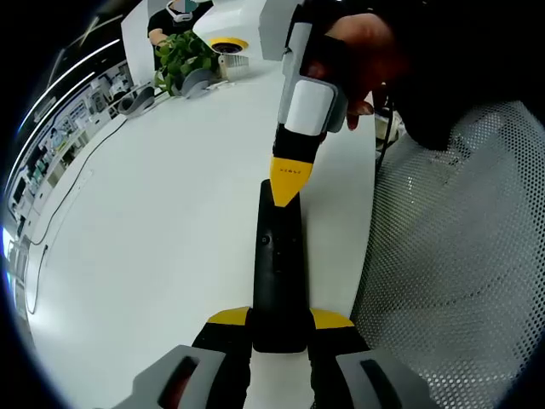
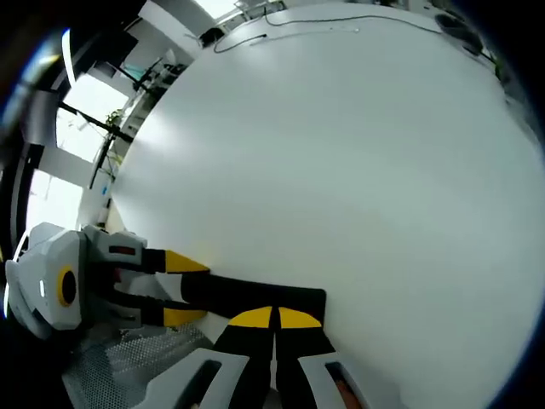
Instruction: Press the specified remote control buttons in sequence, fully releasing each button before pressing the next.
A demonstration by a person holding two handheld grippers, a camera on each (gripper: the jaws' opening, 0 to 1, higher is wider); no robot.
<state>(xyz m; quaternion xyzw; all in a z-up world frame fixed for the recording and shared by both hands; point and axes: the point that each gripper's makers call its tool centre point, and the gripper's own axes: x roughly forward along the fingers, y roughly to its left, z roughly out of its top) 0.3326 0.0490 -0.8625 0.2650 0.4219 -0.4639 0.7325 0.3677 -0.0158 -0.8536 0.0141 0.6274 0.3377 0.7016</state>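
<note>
L gripper (image 1: 279, 328) clamps black remote (image 1: 278, 273); R gripper (image 2: 274, 317), jaws together, tips on it.

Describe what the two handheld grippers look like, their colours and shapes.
Both match. The left gripper has grey bodies with black jaws capped by yellow, wedge-shaped tips. The right gripper has a white and grey handle, a black section and yellow tips that taper to a point, with small dark lettering on the yellow. In the right gripper view, red marks show on the grey parts.
</note>
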